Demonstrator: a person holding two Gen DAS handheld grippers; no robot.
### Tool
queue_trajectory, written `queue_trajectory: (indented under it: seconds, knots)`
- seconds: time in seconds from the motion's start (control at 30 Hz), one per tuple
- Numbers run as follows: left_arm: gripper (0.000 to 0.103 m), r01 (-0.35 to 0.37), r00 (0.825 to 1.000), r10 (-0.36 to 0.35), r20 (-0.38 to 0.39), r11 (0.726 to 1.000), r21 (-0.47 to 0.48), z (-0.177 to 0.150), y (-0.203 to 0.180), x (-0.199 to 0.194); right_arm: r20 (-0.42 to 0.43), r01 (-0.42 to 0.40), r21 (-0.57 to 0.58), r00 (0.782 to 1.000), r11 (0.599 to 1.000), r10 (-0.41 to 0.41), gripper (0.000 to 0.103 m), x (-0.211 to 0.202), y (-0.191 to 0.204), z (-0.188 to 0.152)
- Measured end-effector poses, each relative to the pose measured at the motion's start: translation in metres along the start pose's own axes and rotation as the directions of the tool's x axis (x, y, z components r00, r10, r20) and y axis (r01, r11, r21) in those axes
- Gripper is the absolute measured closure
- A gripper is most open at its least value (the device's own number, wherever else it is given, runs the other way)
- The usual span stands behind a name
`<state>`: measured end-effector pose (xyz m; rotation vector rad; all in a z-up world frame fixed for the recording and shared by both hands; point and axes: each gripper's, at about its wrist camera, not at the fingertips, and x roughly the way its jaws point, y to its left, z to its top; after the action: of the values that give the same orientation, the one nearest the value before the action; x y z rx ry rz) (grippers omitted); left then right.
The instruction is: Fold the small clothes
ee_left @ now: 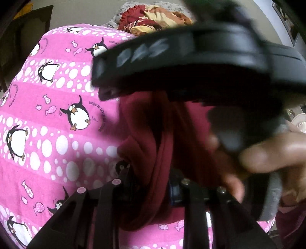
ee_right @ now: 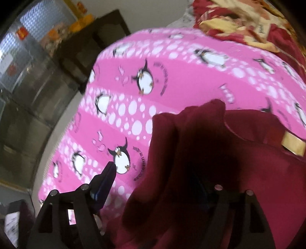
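A dark maroon garment [ee_left: 153, 145] hangs bunched between my left gripper's [ee_left: 151, 182] jaws, which are shut on it above the pink penguin-print bedsheet [ee_left: 57, 107]. The other gripper's black body [ee_left: 191, 63] and the hand holding it [ee_left: 267, 153] fill the right of the left wrist view. In the right wrist view the same maroon garment [ee_right: 210, 153] drapes over the right finger. The left finger [ee_right: 107, 176] stands clear, well apart. My right gripper [ee_right: 158, 182] is open. A tan label [ee_right: 293, 144] shows on the garment.
A heap of red and cream clothes [ee_left: 156, 17] lies at the far end of the bed, also in the right wrist view [ee_right: 248, 21]. Dark furniture [ee_right: 95, 42] and a window [ee_right: 28, 47] stand beyond the bed's left edge [ee_right: 84, 107].
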<state>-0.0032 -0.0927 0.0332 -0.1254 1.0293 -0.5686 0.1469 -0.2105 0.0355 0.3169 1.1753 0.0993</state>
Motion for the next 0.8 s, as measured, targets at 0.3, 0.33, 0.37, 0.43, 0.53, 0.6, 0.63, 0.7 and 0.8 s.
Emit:
queue_trajectory:
  seconds: [0.3, 0.33, 0.37, 0.43, 0.53, 0.6, 0.63, 0.7, 0.8]
  knots:
    - [0.054, -0.009, 1.0, 0.009, -0.005, 0.999, -0.034, -0.007, 0.011, 0.002, 0.068, 0.042, -0.014, 0.997, 0.999, -0.041, 0.055, 0.003, -0.026, -0.009]
    - [0.035, -0.013, 1.0, 0.013, -0.01, 0.999, -0.041, -0.009, 0.014, 0.001, 0.07, 0.028, -0.002, 0.997, 1.0, -0.028, 0.056, 0.001, -0.031, -0.01]
    - [0.03, -0.032, 0.999, 0.031, -0.007, 0.998, -0.049, -0.011, 0.019, 0.001, 0.072, 0.011, 0.01, 0.997, 1.0, -0.012, 0.06, -0.001, -0.035, -0.011]
    - [0.028, -0.045, 0.999, 0.046, 0.009, 0.997, -0.061, -0.015, 0.023, 0.0, 0.071, -0.01, 0.02, 0.997, 1.0, 0.009, 0.063, -0.004, -0.04, -0.012]
    - [0.025, -0.033, 0.999, 0.033, -0.004, 0.996, -0.088, -0.016, 0.028, 0.005, 0.073, -0.026, 0.035, 0.997, 0.999, 0.023, 0.065, -0.005, -0.042, -0.014]
    - [0.025, -0.054, 0.998, 0.052, -0.026, 0.997, -0.048, -0.016, 0.024, 0.011, 0.073, -0.036, 0.054, 0.997, 0.998, 0.032, 0.066, -0.006, -0.044, -0.015]
    - [0.025, -0.066, 0.997, 0.065, -0.031, 0.997, -0.029, -0.016, 0.02, 0.014, 0.073, -0.039, 0.06, 0.997, 0.997, 0.035, 0.066, -0.007, -0.045, -0.015]
    - [0.041, -0.057, 0.998, 0.056, -0.036, 0.998, -0.01, -0.016, 0.017, 0.015, 0.074, -0.039, 0.056, 0.997, 0.998, 0.035, 0.068, -0.007, -0.042, -0.015]
    - [0.069, 0.018, 0.998, -0.022, -0.061, 0.998, -0.066, -0.015, 0.017, 0.012, 0.08, -0.037, 0.048, 0.996, 0.998, 0.034, 0.072, -0.01, -0.041, -0.017]
